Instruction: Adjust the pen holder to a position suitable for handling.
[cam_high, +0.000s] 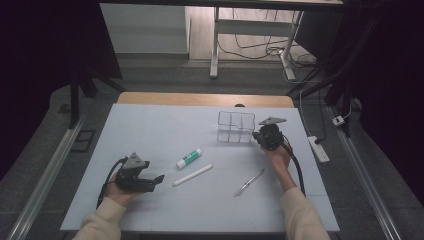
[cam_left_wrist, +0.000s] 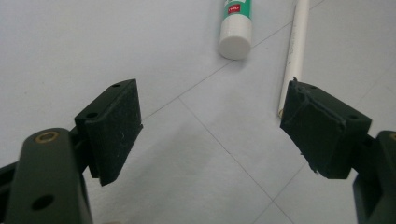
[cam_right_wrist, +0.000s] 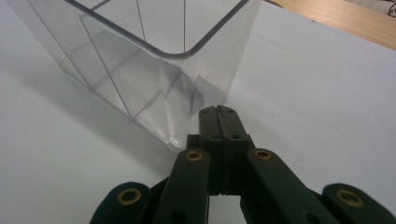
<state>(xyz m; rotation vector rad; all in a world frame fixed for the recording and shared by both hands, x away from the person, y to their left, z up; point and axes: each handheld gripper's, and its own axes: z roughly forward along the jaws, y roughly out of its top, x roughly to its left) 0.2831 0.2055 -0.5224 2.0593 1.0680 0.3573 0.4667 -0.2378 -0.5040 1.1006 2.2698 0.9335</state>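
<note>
Pressing closed right claw (cam_right_wrist: 218, 114) against clear organizer (cam_right_wrist: 154, 60)

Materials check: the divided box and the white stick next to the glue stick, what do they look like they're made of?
Divided box: clear rigid plastic, probably acrylic; glossy, and the table shows through its walls and partitions. White stick: matte white, slightly scuffed round rod, possibly plastic or a paper tube; the look leaves it open. Glue stick: smooth white plastic with a printed label.
</note>
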